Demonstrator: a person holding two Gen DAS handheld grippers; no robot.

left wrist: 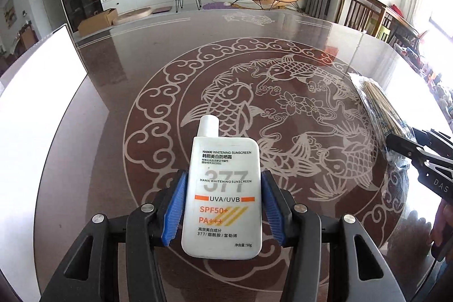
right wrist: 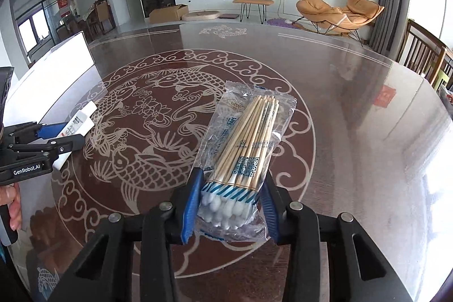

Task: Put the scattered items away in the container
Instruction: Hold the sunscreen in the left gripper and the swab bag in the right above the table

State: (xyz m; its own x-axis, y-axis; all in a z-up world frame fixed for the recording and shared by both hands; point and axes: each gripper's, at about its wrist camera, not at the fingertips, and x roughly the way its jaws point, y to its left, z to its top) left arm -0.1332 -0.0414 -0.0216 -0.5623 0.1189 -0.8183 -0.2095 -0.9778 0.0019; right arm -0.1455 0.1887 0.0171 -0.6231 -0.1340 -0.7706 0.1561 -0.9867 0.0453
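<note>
A white sunscreen bottle with orange print stands cap-forward between the blue pads of my left gripper, which is shut on its sides, above the table. A clear packet of cotton swabs with wooden sticks sits in my right gripper, the pads pressing on its cotton-tip end. From the left wrist view the swab packet and right gripper show at the right. The right wrist view has the left gripper with the sunscreen bottle at the left. The white container stands at the table's left.
The round glass-topped table carries a fish pattern. Wooden chairs stand past its right edge. A person's hand holds the left gripper's handle. A living room with a television lies beyond the far edge.
</note>
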